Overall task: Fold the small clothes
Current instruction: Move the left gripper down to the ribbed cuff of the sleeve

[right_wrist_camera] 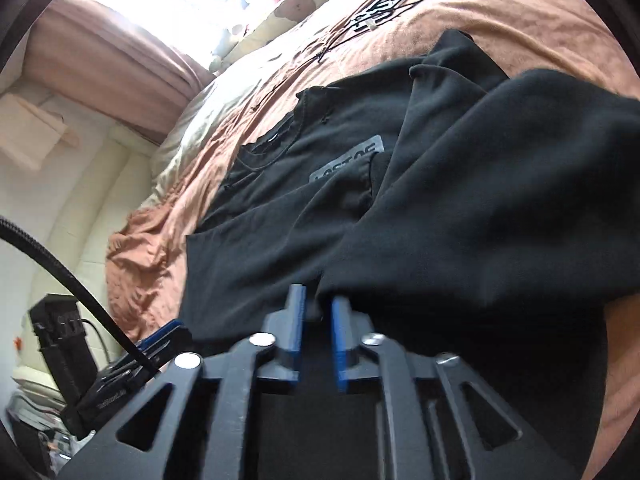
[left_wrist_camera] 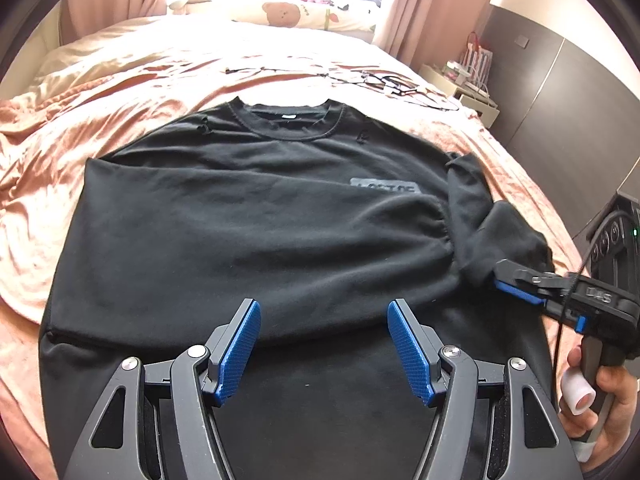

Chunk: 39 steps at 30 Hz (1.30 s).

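Note:
A black sweatshirt (left_wrist_camera: 248,216) lies face up on the bed, collar toward the pillows, with a grey logo patch (left_wrist_camera: 384,186) on the chest. Its left sleeve is folded across the body. My left gripper (left_wrist_camera: 324,312) hovers open over the lower hem, nothing between its blue pads. My right gripper (left_wrist_camera: 505,280) comes in from the right, held by a hand (left_wrist_camera: 608,396), and is shut on the cuff of the right sleeve (left_wrist_camera: 500,236). In the right wrist view the fingers (right_wrist_camera: 318,306) pinch black sleeve fabric (right_wrist_camera: 500,200), lifted off the bed.
A pink bedspread (left_wrist_camera: 80,120) covers the bed. Black cables (left_wrist_camera: 384,82) lie on it beyond the collar. Pillows (left_wrist_camera: 304,12) and curtains are at the head. A bedside table (left_wrist_camera: 468,88) and dark cabinets (left_wrist_camera: 568,112) stand at the right.

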Motion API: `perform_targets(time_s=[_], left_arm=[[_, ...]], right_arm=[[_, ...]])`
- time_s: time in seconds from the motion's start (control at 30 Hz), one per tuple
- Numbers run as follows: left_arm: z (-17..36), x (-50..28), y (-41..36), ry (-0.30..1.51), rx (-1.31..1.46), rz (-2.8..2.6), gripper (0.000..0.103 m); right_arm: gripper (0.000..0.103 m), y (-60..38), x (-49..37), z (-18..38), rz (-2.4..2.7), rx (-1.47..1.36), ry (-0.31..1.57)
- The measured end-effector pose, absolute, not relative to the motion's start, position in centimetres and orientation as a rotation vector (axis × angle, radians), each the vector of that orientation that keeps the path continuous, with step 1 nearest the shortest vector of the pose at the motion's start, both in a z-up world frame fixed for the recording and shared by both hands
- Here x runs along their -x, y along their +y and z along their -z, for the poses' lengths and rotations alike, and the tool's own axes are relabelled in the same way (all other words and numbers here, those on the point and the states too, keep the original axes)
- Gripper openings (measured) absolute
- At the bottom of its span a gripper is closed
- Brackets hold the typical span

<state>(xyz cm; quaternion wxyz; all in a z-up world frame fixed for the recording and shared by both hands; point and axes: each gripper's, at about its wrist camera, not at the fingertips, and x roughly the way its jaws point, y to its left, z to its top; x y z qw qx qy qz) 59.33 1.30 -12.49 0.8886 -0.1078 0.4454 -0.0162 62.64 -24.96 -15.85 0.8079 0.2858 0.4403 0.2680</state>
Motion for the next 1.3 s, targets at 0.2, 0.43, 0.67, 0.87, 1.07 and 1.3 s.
perform_targets(time_s=[0.2,0.43,0.67,0.87,1.07,1.3], left_arm=[[10.7,-59.3,-0.7,0.903,0.22,0.073,0.068],[9.5,-60.0,-4.7,0.896,0.184,0.14,0.068],[9.4,-61.6,-10.4,0.907,0.128,0.231,0.068],[10.5,-63.3,-15.6,0.931,0.09,0.303,0.068],[11.9,-65.0,-21.0,0.958,0.052,0.383,0.068],[13.0,-66.1,-26.3,0.961,0.001,0.465,0.068]], right_arm=[[0.071,-31.5,-59.6,14.4,-0.519,-0.714,0.829],[0.071,-37.9,-56.6,14.3,-0.39,-0.801,0.752],[0.071,-41.4,-54.8,15.2,-0.247,-0.888,0.723],[0.071,-43.6,-53.6,15.8,-0.175,-0.932,0.723],[0.065,-45.6,-52.1,16.0,-0.122,-0.958,0.724],[0.05,-48.0,-51.4,16.7,-0.07,-0.993,0.74]])
